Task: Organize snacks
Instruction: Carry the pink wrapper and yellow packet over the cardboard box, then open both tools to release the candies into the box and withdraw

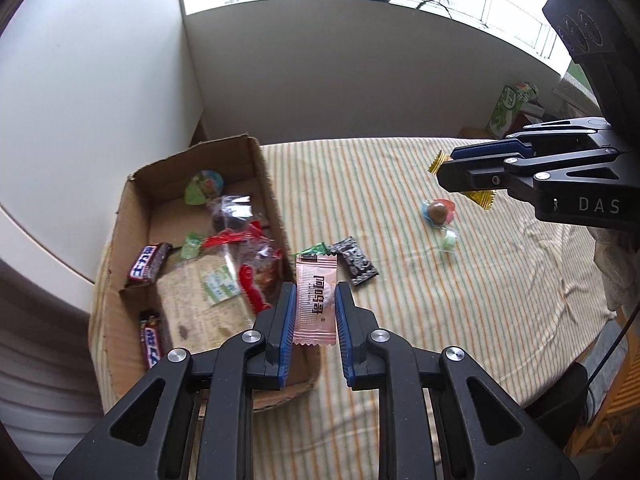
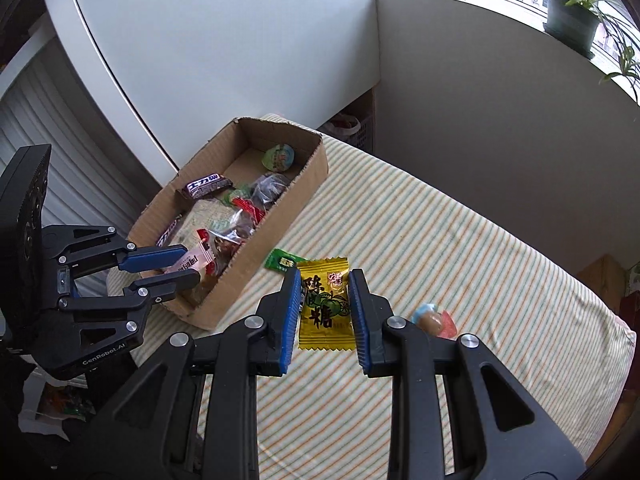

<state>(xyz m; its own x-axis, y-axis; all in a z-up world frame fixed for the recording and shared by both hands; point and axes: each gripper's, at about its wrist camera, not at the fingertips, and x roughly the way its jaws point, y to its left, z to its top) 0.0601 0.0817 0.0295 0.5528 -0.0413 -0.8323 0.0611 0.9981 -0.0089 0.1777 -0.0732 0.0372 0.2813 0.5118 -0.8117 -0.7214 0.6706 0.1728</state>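
Left gripper (image 1: pixel 315 307) fingers clamp pink sachet (image 1: pixel 315 300), long axis along fingers, at box (image 1: pixel 276 204) wall. Right gripper (image 2: pixel 325 310) clamps yellow candy (image 2: pixel 326 304), farther off.

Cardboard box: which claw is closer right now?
Left. The left claw, gripping a pink candy wrapper, hangs over the cardboard box's near end. The right claw, gripping a yellow candy packet, is off to the side above the striped cloth.

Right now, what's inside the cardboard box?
The cardboard box holds two dark chocolate bars, a green-lidded jelly cup, clear bags with red snacks and a flat tan packet. Anything beneath that pile is hidden.
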